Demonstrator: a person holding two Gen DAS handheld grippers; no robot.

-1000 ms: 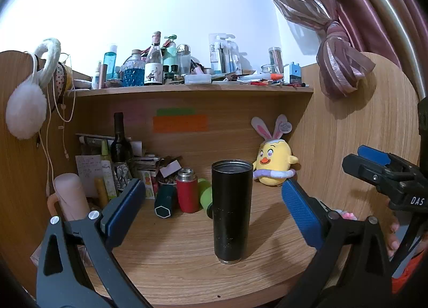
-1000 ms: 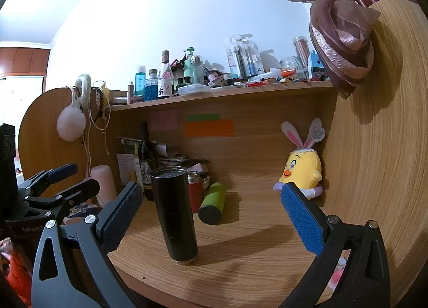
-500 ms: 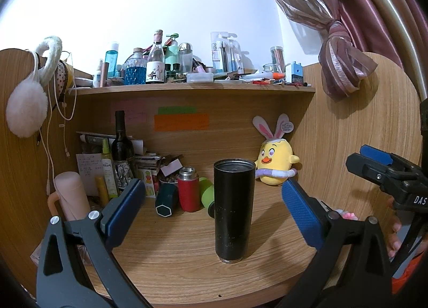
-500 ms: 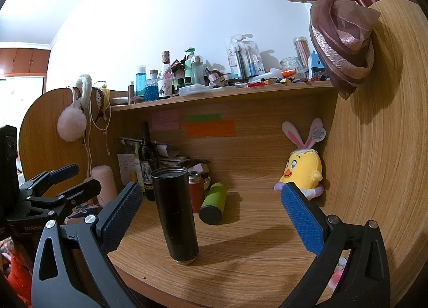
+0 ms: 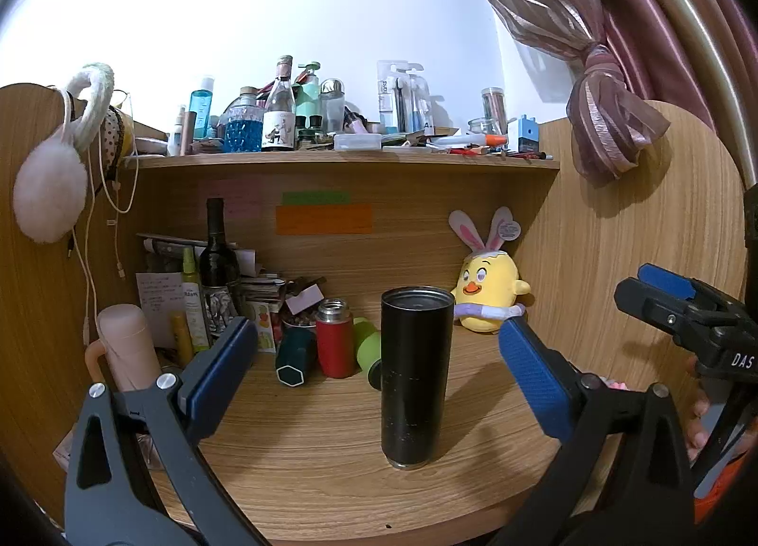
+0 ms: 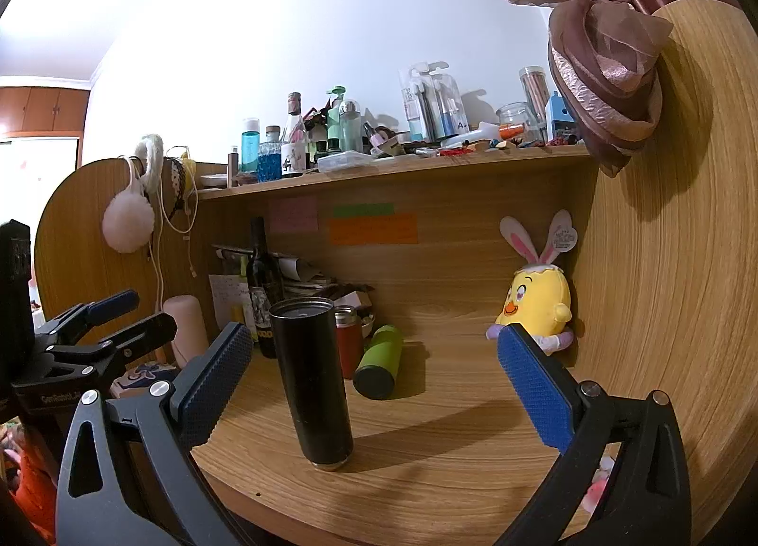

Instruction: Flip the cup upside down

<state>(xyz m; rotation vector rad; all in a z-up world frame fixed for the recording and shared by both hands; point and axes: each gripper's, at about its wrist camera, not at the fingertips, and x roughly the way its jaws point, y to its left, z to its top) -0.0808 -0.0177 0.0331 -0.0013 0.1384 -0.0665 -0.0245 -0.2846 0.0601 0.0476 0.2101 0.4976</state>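
Observation:
A tall black cup stands upright on the wooden desk, mouth up. It also shows in the right wrist view, left of centre. My left gripper is open and empty, its blue pads wide apart, short of the cup, which lines up between them. My right gripper is open and empty, with the cup just inside its left pad line, farther in. The left gripper also shows at the left of the right wrist view; the right one at the right of the left wrist view.
Behind the cup stand a red flask, a lying green bottle, a dark green cup and a wine bottle. A yellow plush chick sits at the back right. A cluttered shelf runs overhead. Wooden side panels close both ends.
Both views have shifted only slightly; the cup sits a touch nearer in the left wrist view. Both grippers stay open and the cup has not moved.

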